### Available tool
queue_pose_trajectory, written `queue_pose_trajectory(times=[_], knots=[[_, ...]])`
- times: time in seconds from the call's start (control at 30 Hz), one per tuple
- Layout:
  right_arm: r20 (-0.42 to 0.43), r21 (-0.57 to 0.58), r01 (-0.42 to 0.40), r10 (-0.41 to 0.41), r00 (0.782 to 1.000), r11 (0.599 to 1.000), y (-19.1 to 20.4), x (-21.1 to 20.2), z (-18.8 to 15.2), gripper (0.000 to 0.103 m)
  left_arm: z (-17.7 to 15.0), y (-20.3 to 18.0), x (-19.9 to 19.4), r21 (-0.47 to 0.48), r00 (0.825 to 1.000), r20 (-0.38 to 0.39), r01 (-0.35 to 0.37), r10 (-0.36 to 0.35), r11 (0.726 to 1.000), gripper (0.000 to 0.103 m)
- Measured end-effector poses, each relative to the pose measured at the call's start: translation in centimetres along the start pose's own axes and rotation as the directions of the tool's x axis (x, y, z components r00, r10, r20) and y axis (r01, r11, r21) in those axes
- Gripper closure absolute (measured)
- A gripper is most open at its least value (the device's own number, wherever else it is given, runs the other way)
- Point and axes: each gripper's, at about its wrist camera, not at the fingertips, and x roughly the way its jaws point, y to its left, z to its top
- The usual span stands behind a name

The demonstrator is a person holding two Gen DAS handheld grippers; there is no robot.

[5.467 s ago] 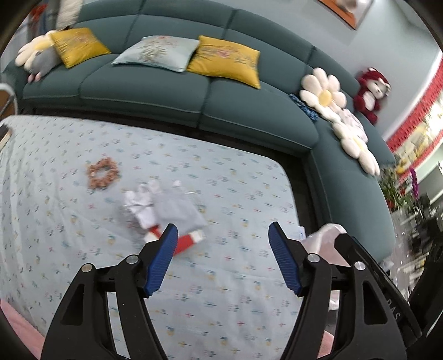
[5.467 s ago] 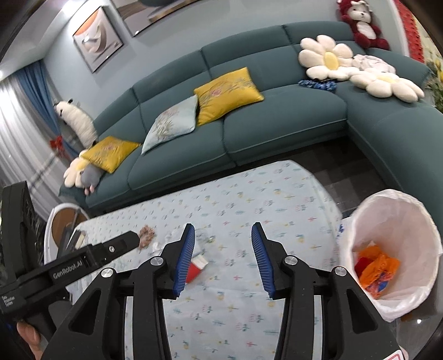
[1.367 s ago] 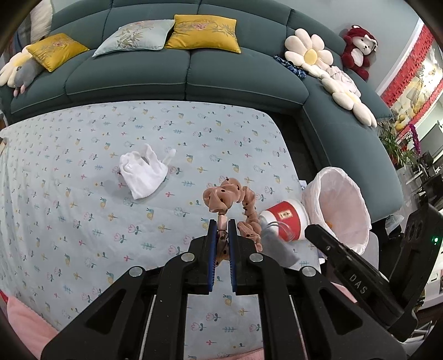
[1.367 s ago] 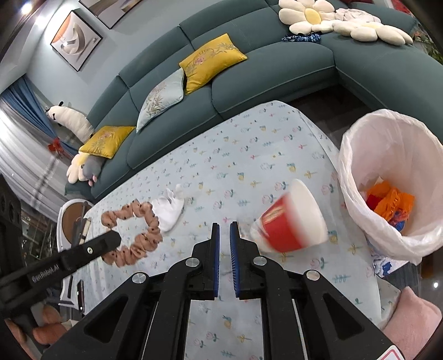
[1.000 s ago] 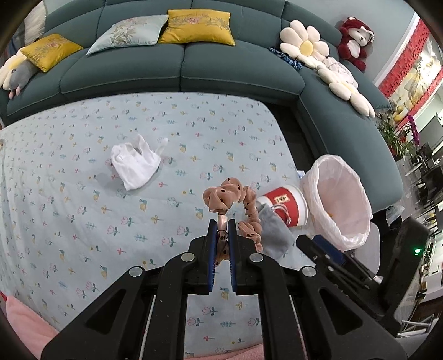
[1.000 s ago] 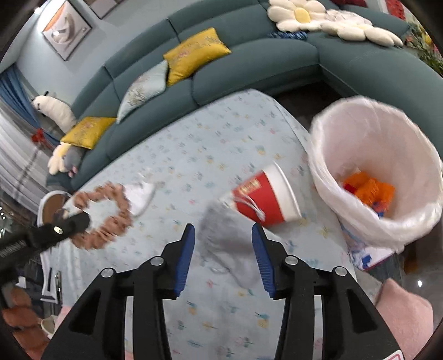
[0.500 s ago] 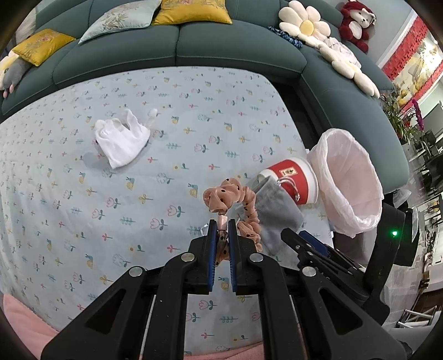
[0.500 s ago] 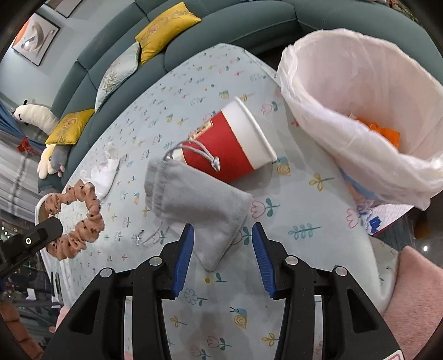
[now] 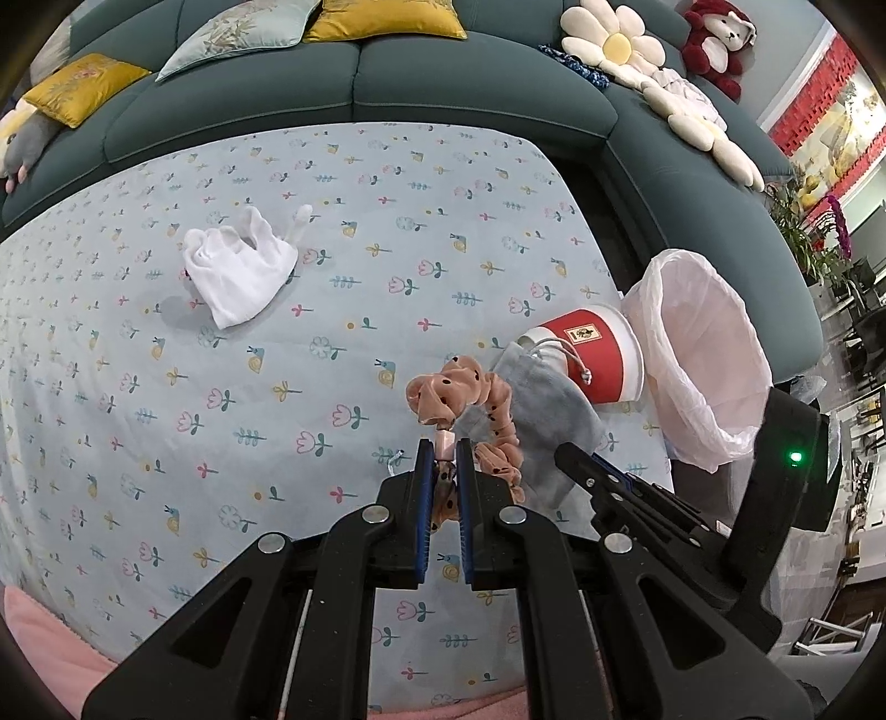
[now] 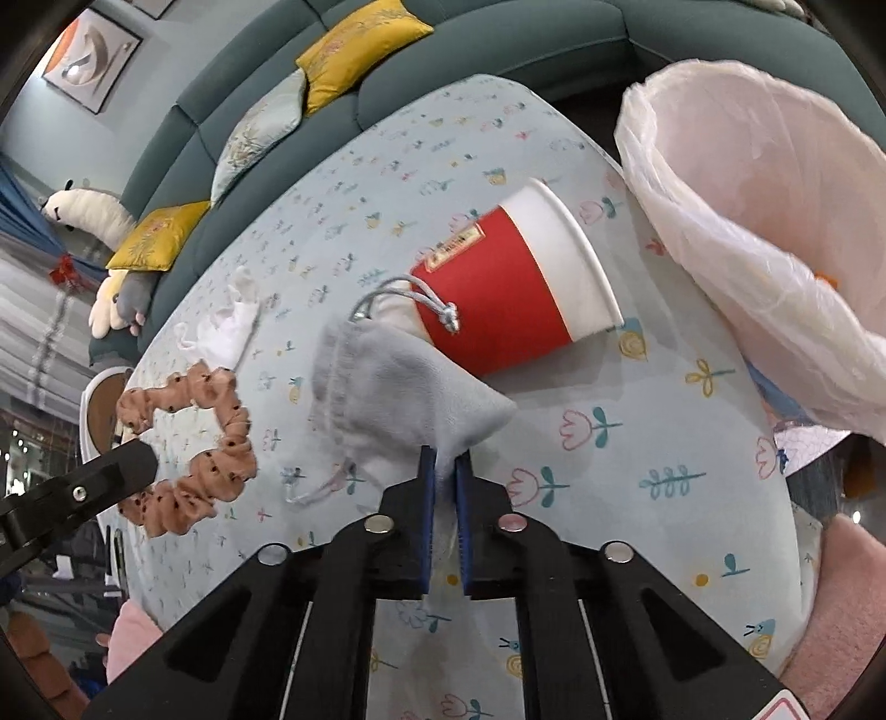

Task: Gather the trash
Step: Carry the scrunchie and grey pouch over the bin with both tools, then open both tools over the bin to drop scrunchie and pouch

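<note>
table, flowered cloth | lined bin at its edge | red paper cup lying beside bin | grey pouch against cup, corner just pinched by closing right gripper jaws | dotted scrunchie clamped in left gripper jaws

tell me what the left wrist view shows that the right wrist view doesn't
Only the left wrist view shows the red teddy bear and flower cushions on the sofa. Only the right wrist view shows the framed picture and the right gripper, which has just closed, pinching the grey pouch. Both show the scrunchie clamped in the left gripper, the red paper cup, the lined bin and the white cloth.
</note>
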Motion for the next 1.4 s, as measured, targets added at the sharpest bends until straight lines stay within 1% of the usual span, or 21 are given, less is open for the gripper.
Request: queue_pose_trajectory(times=[0.13,0.2,0.37,0.53,0.83,1.0,1.13,1.4], knots=[[0.054,-0.005,-0.037,0.037,0.998,0.999,0.8,-2.1,0.8,0.099,0.3,-0.4,-0.7,0.005,1.000,0.014,0.008,-0.008,1.000,0.095],[0.097,-0.013,-0.057,0.058,0.994,0.998,1.3,-3.7,1.6,0.099,0.7,-0.9,-1.3,0.011,0.999,0.029,0.016,-0.016,1.000,0.095],[0.207,-0.022,-0.103,0.106,0.973,0.994,2.1,-8.1,3.9,0.099,1.9,-2.5,-2.7,0.035,0.997,0.072,0.038,-0.040,0.999,0.095],[0.297,-0.015,-0.122,0.121,0.947,0.992,1.4,-12.0,5.8,0.099,3.2,-4.6,-4.0,0.071,0.992,0.110,0.059,-0.067,0.996,0.095],[0.422,0.016,-0.096,0.081,0.903,0.995,-1.8,-17.9,8.1,0.099,5.4,-9.8,-5.5,0.160,0.981,0.155,0.087,-0.113,0.983,0.095],[0.468,0.051,-0.081,0.048,0.882,0.995,-4.1,-20.3,8.7,0.099,6.3,-13.5,-5.8,0.218,0.976,0.163,0.107,-0.145,0.970,0.095],[0.491,0.079,-0.067,0.020,0.871,0.995,-6.0,-21.7,8.8,0.099,6.7,-16.0,-5.8,0.254,0.973,0.161,0.123,-0.167,0.959,0.095],[0.506,0.125,-0.050,-0.020,0.862,0.991,-8.6,-22.9,8.7,0.099,7.0,-20.1,-5.1,0.310,0.970,0.148,0.141,-0.194,0.940,0.094]])
